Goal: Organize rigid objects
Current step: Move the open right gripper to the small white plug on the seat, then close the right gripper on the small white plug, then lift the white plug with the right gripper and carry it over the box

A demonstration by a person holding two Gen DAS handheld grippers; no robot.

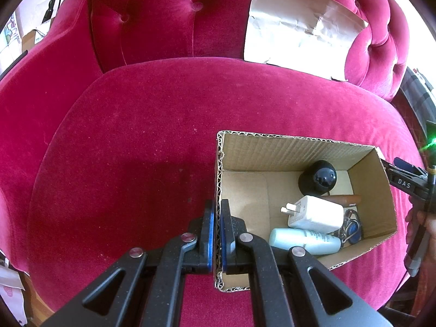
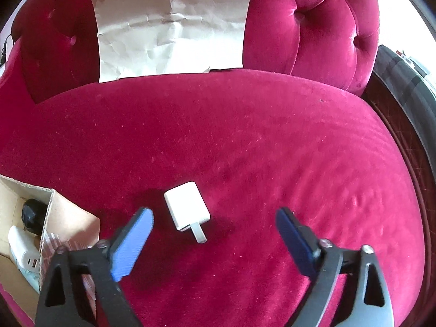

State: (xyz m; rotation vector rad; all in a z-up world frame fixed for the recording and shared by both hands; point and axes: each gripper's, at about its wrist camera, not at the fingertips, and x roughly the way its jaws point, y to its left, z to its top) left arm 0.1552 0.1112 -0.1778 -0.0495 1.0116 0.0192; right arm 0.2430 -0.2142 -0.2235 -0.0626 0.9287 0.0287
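Right gripper [image 2: 215, 231] hangs over the seat cushion [image 2: 299, 150], jaws wide, nothing held. White charger plug [image 2: 186, 207] lies between and just ahead of its fingertips, untouched; long axis runs toward the camera, prongs nearest. Left gripper [image 1: 216, 234], farther off, is clamped on the cardboard box [image 1: 299, 147] wall.

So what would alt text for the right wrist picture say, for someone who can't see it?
An open two-finger tool hangs over a small white charger lying on a red velvet sofa. At the left edge is a cardboard box with a few items inside; a creased sheet of paper leans on the backrest.
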